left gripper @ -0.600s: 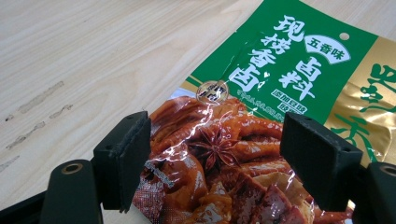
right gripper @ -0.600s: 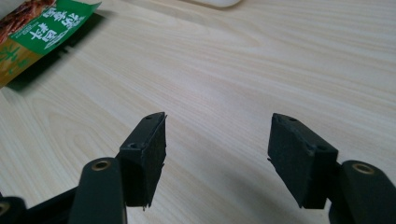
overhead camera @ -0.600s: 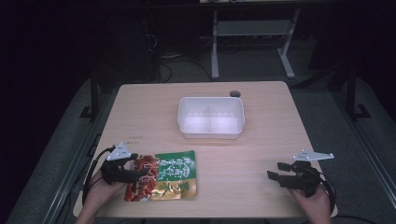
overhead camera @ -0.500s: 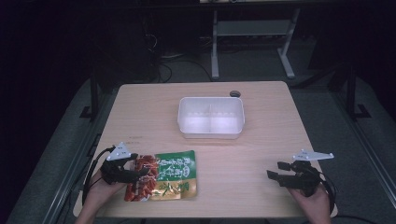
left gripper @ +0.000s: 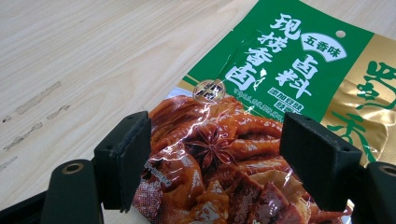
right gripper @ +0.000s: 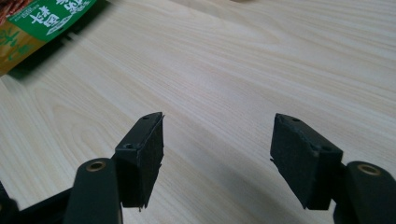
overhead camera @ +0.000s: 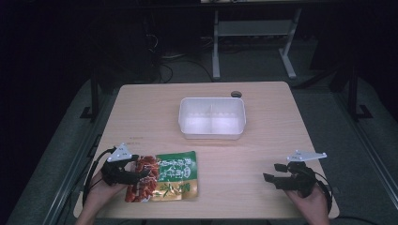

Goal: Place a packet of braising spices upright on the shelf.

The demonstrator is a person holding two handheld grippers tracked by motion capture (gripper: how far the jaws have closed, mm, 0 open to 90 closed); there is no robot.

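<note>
Seasoning packet point(overhead camera: 164, 176) under wide left gripper point(overhead camera: 141, 173), white tub point(overhead camera: 212, 117) empty, right gripper point(overhead camera: 272, 173) wide.

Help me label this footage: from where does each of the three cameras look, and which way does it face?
High view: above the person's side, facing forward and down on the light wooden table, white plastic tub and both hands.
Left gripper view: rides the left hand-held gripper, jaws open over the green-and-red glossy snack packet.
Right gripper view: rides the right hand-held gripper, jaws open over bare tabletop, facing the packet's corner.
All three views share the packet and table.
</note>
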